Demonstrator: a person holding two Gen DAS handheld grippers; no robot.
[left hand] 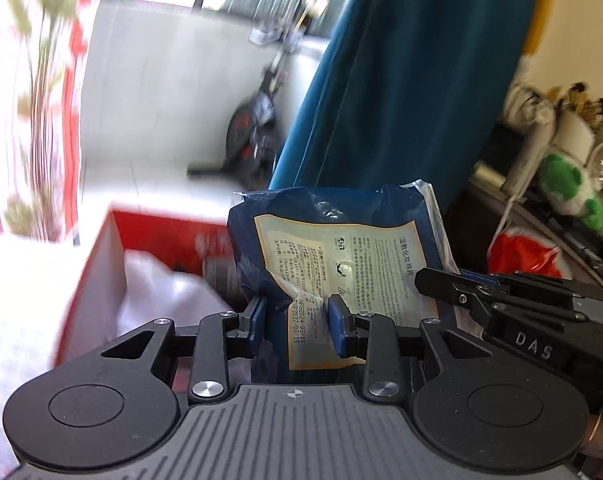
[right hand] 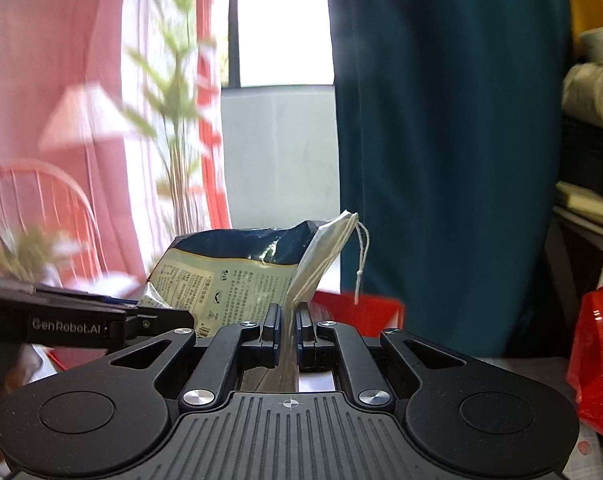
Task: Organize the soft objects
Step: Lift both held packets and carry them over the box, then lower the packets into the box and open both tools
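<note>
Red box (left hand: 101,264): lying open below and left of the load, judged the destination.
Left tongs (left hand: 297,320): pinching the blue packet (left hand: 341,248) low, crumpling its label.
Right tongs (right hand: 287,330): closing narrowly on the white pouch (right hand: 325,248) beside it.
Packet: being carried in mid-air, off any surface, both grips sharing the limp load.
</note>
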